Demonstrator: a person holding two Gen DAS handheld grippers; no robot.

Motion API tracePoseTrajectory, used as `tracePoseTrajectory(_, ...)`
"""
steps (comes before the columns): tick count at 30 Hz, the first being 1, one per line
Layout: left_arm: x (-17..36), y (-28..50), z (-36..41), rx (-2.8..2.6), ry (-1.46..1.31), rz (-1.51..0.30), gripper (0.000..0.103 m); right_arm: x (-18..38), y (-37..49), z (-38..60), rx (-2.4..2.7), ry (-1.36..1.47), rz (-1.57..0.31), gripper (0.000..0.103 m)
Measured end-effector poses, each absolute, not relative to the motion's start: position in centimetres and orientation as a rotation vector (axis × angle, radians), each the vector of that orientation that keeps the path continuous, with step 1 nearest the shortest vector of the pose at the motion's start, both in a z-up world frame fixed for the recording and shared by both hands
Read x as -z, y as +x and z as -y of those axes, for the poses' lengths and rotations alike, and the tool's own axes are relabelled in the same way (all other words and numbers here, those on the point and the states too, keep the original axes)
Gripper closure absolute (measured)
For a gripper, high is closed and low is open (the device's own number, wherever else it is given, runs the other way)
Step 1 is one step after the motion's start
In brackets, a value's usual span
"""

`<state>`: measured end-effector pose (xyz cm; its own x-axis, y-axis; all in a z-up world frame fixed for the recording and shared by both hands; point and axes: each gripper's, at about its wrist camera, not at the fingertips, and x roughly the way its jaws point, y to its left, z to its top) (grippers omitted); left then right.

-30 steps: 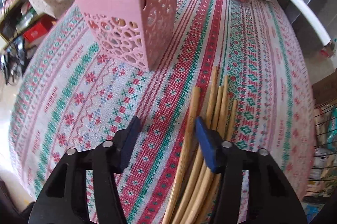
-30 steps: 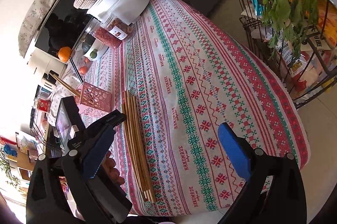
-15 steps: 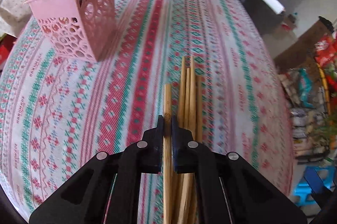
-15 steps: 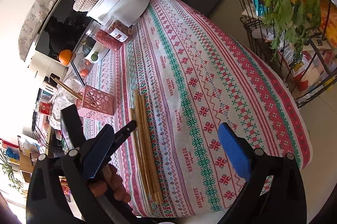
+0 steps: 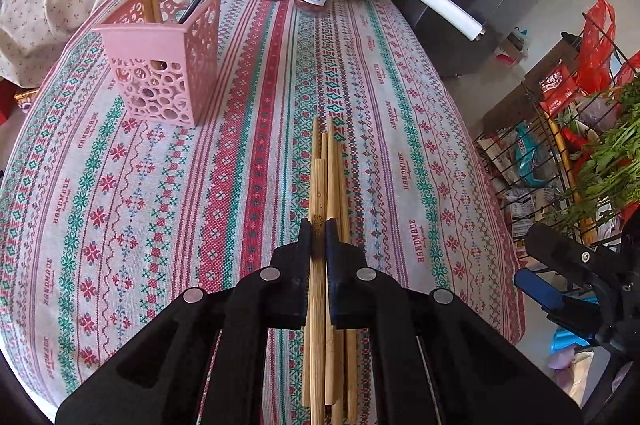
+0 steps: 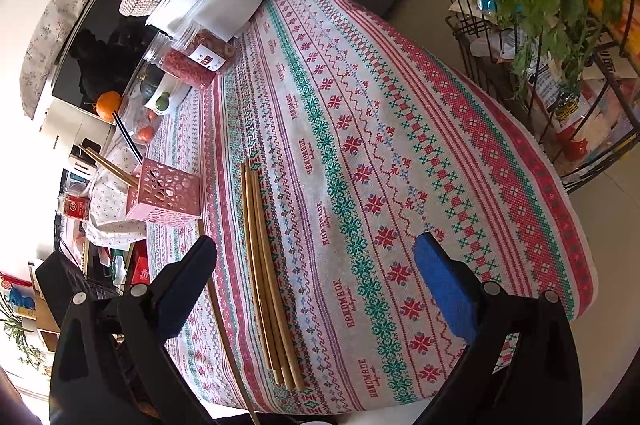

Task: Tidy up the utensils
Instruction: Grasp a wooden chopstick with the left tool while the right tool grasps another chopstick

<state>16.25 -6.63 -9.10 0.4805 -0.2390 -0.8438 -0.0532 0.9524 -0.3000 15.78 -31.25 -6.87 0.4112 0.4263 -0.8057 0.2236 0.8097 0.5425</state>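
The surface wears a cloth with red and green stitched stripes, and jars, a white pot and a rack of greens stand around it. I have the left gripper with its jaws shut tight on one pale bamboo chopstick. The other bamboo chopsticks lie side by side on the cloth, just beside the one I hold. The pink plastic basket with round holes stands up the cloth to the left, with a few sticks already standing in it.

I think the job now is to carry this stick to the basket. I should lift it clear so it does not drag its neighbours, tip it upright, and lower it through the open top.

My left hand points steeply down at the cloth. The right gripper points down too, its jaws wide apart with nothing between them, above the cloth.
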Motion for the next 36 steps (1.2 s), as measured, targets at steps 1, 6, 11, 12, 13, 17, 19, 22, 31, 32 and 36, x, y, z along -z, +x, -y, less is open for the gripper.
tracePoseTrajectory(1, 9.1, 16.2, 6.4, 0.115, -0.307, -1.068, 0.097, 6.9, 15.8, 31.1, -0.138, 0.646, -1.165, 0.007)
tracePoseTrajectory(6, 8.6, 15.9, 6.2, 0.129, -0.323, -1.056, 0.097, 7.2, 16.0, 30.4, -0.138, 0.634, -1.177, 0.007)
tracePoseTrajectory(11, 8.5, 15.6, 6.2, 0.147, -0.321, -1.052, 0.097, 7.6, 16.1, 30.1, -0.139, 0.636, -1.188, 0.007)
tracePoseTrajectory(12, 8.5, 15.6, 6.1, 0.146, -0.321, -1.053, 0.097, 7.6, 16.1, 30.0, -0.139, 0.635, -1.19, 0.007)
tracePoseTrajectory(13, 8.6, 15.6, 6.1, 0.145, -0.322, -1.056, 0.097, 7.7, 16.1, 29.9, -0.139, 0.634, -1.191, 0.007)
tracePoseTrajectory(17, 8.7, 15.6, 6.0, 0.134, -0.318, -1.075, 0.097, 7.8, 16.2, 29.5, -0.142, 0.626, -1.198, 0.007)
tracePoseTrajectory(19, 8.6, 15.5, 5.9, 0.134, -0.313, -1.072, 0.097, 7.9, 16.3, 29.4, -0.142, 0.622, -1.201, 0.007)
tracePoseTrajectory(22, 8.3, 15.2, 5.7, 0.139, -0.305, -1.06, 0.097, 7.9, 16.3, 29.2, -0.141, 0.623, -1.202, 0.007)
tracePoseTrajectory(31, 8.7, 14.5, 3.7, 0.06, -0.247, -1.108, 0.097, 8.0, 16.7, 27.6, -0.15, 0.621, -1.216, 0.007)
tracePoseTrajectory(32, 8.8, 14.5, 3.4, 0.058, -0.245, -1.112, 0.097, 8.0, 16.7, 27.4, -0.152, 0.618, -1.217, 0.007)
tracePoseTrajectory(36, 8.4, 14.4, 3.4, 0.07, -0.224, -1.105, 0.097, 8.1, 16.9, 26.1, -0.163, 0.594, -1.226, 0.007)
